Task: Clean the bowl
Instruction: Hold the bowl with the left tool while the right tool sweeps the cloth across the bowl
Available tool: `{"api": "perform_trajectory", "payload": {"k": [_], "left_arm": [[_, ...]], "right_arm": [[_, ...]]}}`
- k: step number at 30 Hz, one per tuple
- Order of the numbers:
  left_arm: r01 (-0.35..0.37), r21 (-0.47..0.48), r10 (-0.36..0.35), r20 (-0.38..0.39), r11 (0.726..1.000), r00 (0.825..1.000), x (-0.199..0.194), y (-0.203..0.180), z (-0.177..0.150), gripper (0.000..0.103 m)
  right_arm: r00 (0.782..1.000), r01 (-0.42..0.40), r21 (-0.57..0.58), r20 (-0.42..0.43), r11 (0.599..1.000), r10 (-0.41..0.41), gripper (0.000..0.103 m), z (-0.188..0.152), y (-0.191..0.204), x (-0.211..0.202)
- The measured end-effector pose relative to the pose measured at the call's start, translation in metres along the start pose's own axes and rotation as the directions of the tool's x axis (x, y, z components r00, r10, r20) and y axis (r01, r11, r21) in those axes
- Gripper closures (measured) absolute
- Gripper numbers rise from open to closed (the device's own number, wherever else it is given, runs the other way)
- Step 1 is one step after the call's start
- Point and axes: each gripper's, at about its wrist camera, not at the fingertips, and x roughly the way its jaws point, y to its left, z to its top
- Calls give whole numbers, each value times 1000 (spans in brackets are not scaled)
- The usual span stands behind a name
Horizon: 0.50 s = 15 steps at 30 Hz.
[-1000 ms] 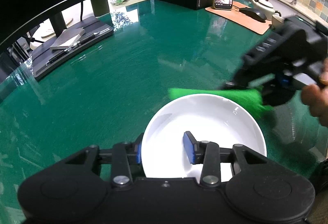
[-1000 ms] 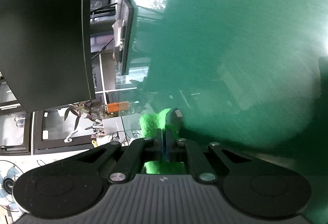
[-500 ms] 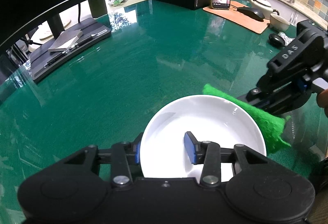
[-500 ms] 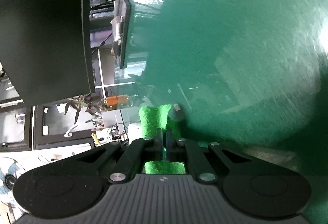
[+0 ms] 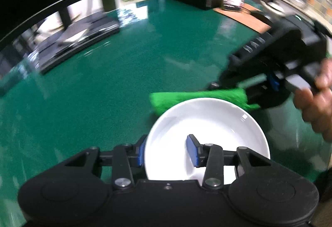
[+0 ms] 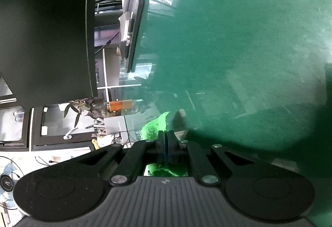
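- Since half a second back the right gripper (image 5: 220, 90) has swung the green cloth (image 5: 199, 97) from the bowl's right side round to its far rim; a second ago it lay in much this same spot, so the stroke runs back and forth. The bowl has not shifted.
- White bowl (image 5: 209, 123) sits on the green table (image 5: 108, 90), near the camera in the left wrist view, empty, with no dirt I can make out.
- Left gripper (image 5: 168, 153): one blue pad outside the near-left rim, the other inside the bowl. Wall lies between the pads; grasping the bowl rim and steadying it, as far as the view shows.
- Right gripper clenched on the cloth; in the right wrist view the jaws stand pressed together with green cloth (image 6: 154, 129) showing ahead of them and behind.
- A hand (image 5: 317, 102) holds the right gripper at the frame's right edge, blurred.
- Step in hand, as I judge it: wiping along the far rim and outer edge. Interior looks not yet wiped.
- Next move likely calls for bringing the cloth over the rim and down into the bowl, pressing lightly while the left keeps the bowl from sliding or tipping.
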Motion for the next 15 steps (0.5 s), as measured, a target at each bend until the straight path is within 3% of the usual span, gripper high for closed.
{"api": "perform_trajectory", "payload": {"k": [2, 4, 8, 15], "left_arm": [[15, -35, -15, 11, 999, 1000, -9, 0, -6, 62], [4, -11, -4, -2, 1000, 1000, -10, -4, -12, 62], [-28, 16, 28, -9, 999, 1000, -6, -6, -16, 76], [14, 56, -17, 49, 998, 999, 1, 5, -13, 67]], "right_arm": [[1000, 0, 8, 7, 1000, 0, 98, -1, -1, -2], [1000, 3, 12, 8, 1000, -3, 98, -2, -2, -3], [1000, 13, -3, 3, 1000, -13, 98, -5, 4, 1], [999, 31, -4, 27, 999, -31, 98, -22, 1, -30]]}}
